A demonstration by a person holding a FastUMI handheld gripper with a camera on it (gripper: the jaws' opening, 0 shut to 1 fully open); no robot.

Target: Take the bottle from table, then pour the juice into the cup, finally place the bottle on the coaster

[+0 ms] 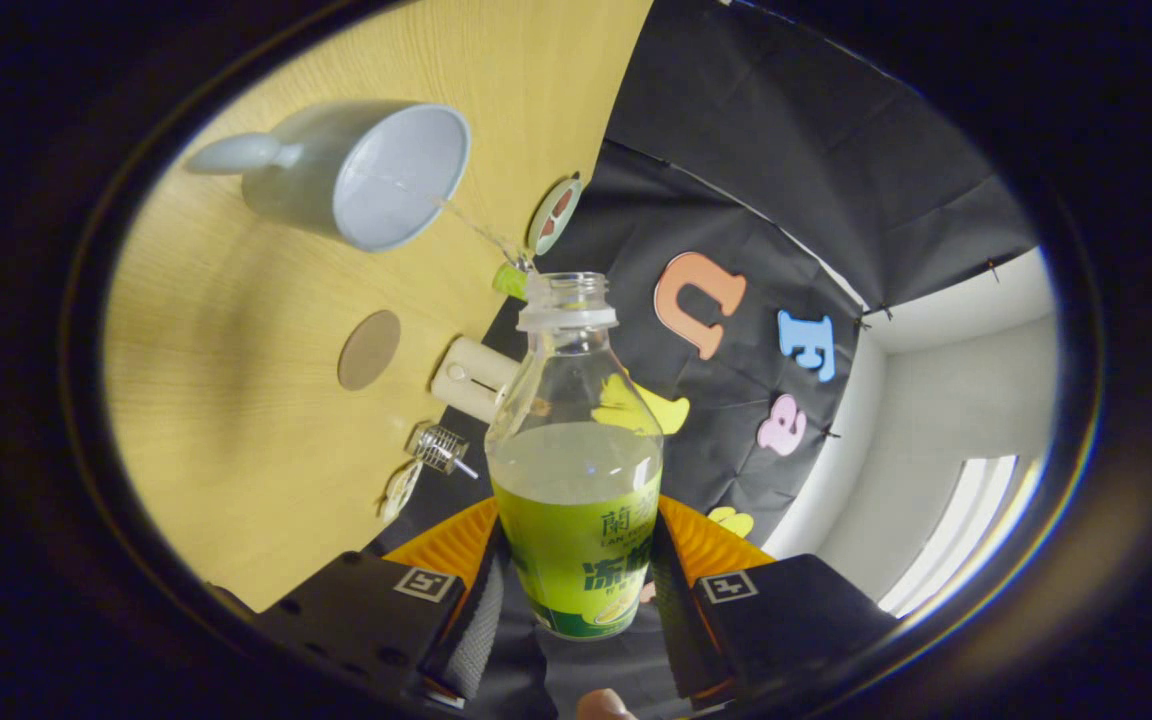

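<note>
Bottle as landmark: my gripper is clamped on its labelled lower body, both fingers pressing its sides. It is tipped over the wooden table, uncapped, and a thin stream runs from its mouth into the pale cup just beyond. I judge pouring is under way; next I must right it and carry it to the round coaster, beside the bottle's shoulder. A cream cylinder and small wire piece lie near that path.
</note>
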